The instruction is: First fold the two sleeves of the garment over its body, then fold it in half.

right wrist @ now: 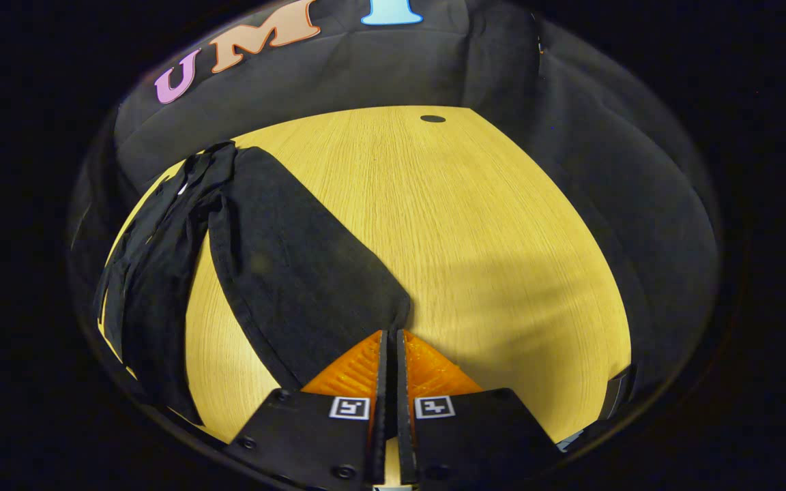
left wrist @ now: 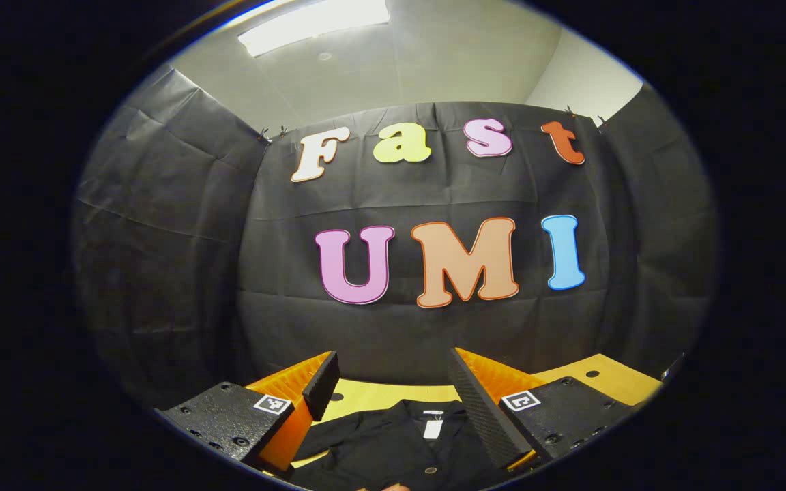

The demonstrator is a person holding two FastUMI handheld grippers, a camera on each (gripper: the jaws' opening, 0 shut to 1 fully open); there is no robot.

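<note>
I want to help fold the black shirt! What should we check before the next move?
1. Right hand-held gripper shut at the cuff end of the black fabric sleeve: ok, though whether cloth is pinched between the fingers: cannot tell.
2. Sleeve lying flat, stretched out from the body of the black button-up shirt: ok.
3. Sleeve folded over the body: not ok, not yet done.
4. Left hand-held gripper open above the shirt collar: ok.
5. Bare yellow wooden table beside the sleeve: ok.
6. Other sleeve's state: cannot tell.
</note>
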